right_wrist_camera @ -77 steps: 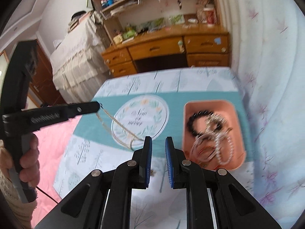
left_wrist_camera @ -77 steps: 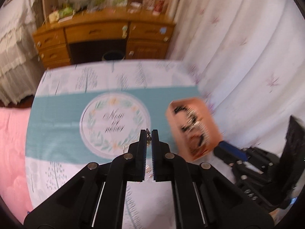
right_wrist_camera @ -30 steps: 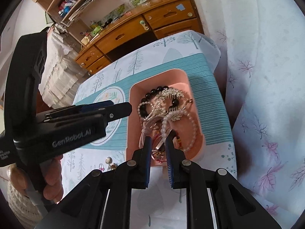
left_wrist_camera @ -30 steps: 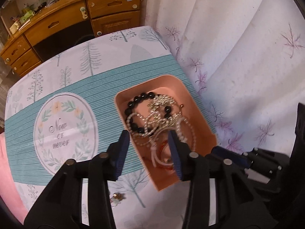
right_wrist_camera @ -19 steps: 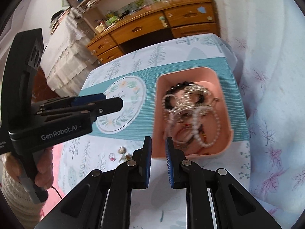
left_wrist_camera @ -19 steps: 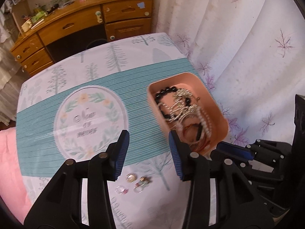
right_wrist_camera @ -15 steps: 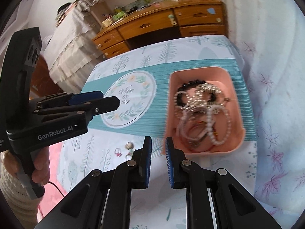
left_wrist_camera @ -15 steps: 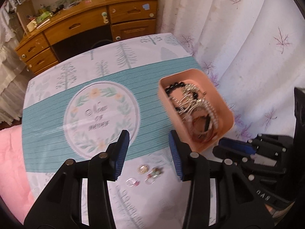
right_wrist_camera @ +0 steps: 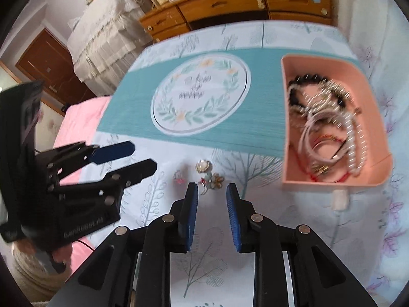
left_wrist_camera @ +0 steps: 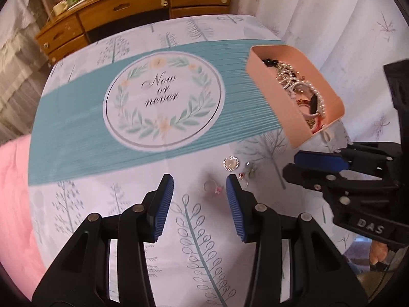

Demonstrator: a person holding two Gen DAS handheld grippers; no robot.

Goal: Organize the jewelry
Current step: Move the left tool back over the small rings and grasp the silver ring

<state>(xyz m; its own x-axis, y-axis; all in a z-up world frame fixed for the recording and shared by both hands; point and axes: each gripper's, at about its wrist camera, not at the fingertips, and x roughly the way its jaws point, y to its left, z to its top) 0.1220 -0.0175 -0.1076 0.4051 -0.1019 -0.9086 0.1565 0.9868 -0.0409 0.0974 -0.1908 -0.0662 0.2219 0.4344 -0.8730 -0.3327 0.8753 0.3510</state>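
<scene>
The left tool (left_wrist_camera: 199,188) hangs over the bench (left_wrist_camera: 76,197) with its blue-padded fingers (left_wrist_camera: 163,202) spread wide and nothing between them. Just ahead of its tips, toward its right finger, lies a small ring (left_wrist_camera: 211,186) with a pink stone. A little farther ahead sit a round pearl brooch (left_wrist_camera: 230,163) and a small cluster of earrings (left_wrist_camera: 246,172), close together on the white part of the printed cloth.

The right tool (right_wrist_camera: 211,189) is likewise released, its fingers parted and empty. The earrings (right_wrist_camera: 213,179) lie just off its tips, partly between them, with the brooch (right_wrist_camera: 203,165) just beyond and the ring (right_wrist_camera: 179,175) ahead to its left.

The pink tray (right_wrist_camera: 329,64) stands ahead and to the right of the right tool, holding a tangle of bracelets (right_wrist_camera: 329,128): black beads, pearls, white bands and red cord. From the left tool, the same tray (left_wrist_camera: 271,92) is ahead to the right, beyond the right tool (left_wrist_camera: 296,166), whose fingers point in from that side.

A round wreath print (left_wrist_camera: 163,99) reading "Now or never" lies on the teal stripe ahead of both tools. A wooden dresser (right_wrist_camera: 230,7) stands beyond the bench.
</scene>
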